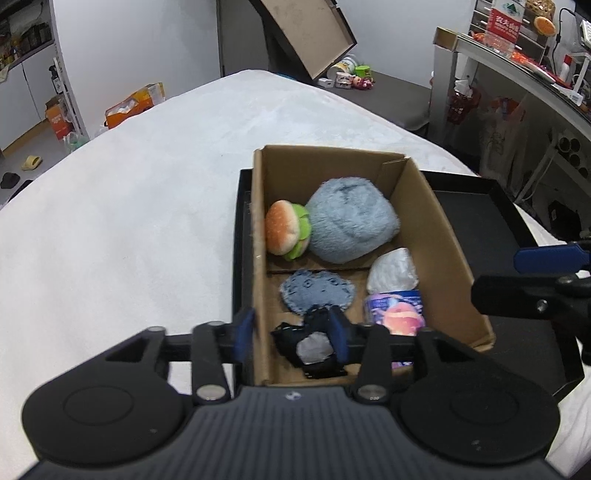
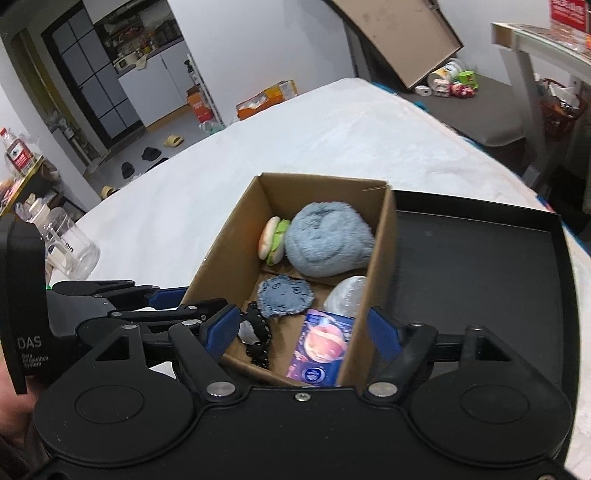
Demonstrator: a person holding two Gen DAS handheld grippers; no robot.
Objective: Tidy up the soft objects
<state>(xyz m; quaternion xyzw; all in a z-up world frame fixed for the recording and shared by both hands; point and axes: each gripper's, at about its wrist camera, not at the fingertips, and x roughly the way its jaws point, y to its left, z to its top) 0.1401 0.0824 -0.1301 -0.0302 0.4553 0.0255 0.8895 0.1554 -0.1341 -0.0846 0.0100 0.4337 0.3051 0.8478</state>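
A cardboard box (image 1: 439, 229) (image 2: 229, 254) stands in a black tray (image 1: 480, 210) (image 2: 480, 280) on a white bed. Inside lie a fluffy blue plush (image 1: 351, 221) (image 2: 325, 243), a burger plush (image 1: 286, 230) (image 2: 273, 240), a denim patch (image 1: 317, 291) (image 2: 284, 295), a white bundle (image 1: 393, 273) (image 2: 347, 295), a printed tissue pack (image 1: 397, 310) (image 2: 321, 347) and a black lace item (image 1: 310, 343) (image 2: 258, 339). My left gripper (image 1: 291, 332) is open, its fingers astride the box's left wall above the lace item. My right gripper (image 2: 303, 328) is open over the box's near end.
A clear glass jar (image 2: 70, 251) lies on the bed at the left. The white bed (image 1: 129, 206) stretches left and beyond the box. A tilted cardboard lid (image 1: 310, 33), floor clutter and a desk (image 1: 517, 59) stand past the bed.
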